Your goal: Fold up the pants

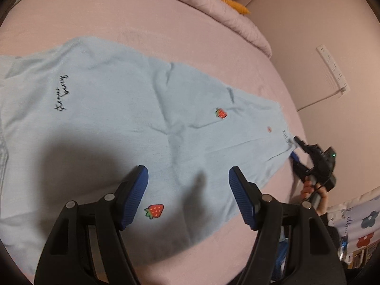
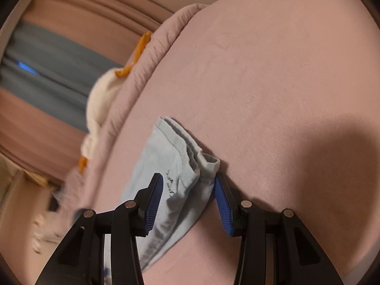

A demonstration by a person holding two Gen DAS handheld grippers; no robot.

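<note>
Pale blue pants (image 1: 123,118) lie spread flat on a pink bed sheet (image 1: 147,19), running from the left edge of the left wrist view toward the right, where they narrow to one end. Dark script embroidery (image 1: 60,92) sits on the wide part, and 2 strawberry patches show: one (image 1: 221,113) near the narrow end, another (image 1: 154,211) close to the camera.

Above the cloth, the left gripper (image 1: 188,201) hovers with its blue-padded fingers (image 1: 133,201) spread wide, nothing between them, its shadow falling on the fabric below.

At the narrow end, the right gripper (image 1: 295,150) meets the hem, held by a hand (image 1: 313,191). From its own camera, the right gripper (image 2: 187,204) has both blue pads (image 2: 154,204) released and set apart on either side of the bunched fabric end (image 2: 175,166); the right pad touches the rolled hem, the left pad lies over the cloth without pinching it.

A rumpled pink duvet (image 1: 228,7) lies along the far side of the bed, with a white and orange plush toy (image 1: 230,0) against it. A white power strip (image 1: 332,71) hangs on the wall.
</note>
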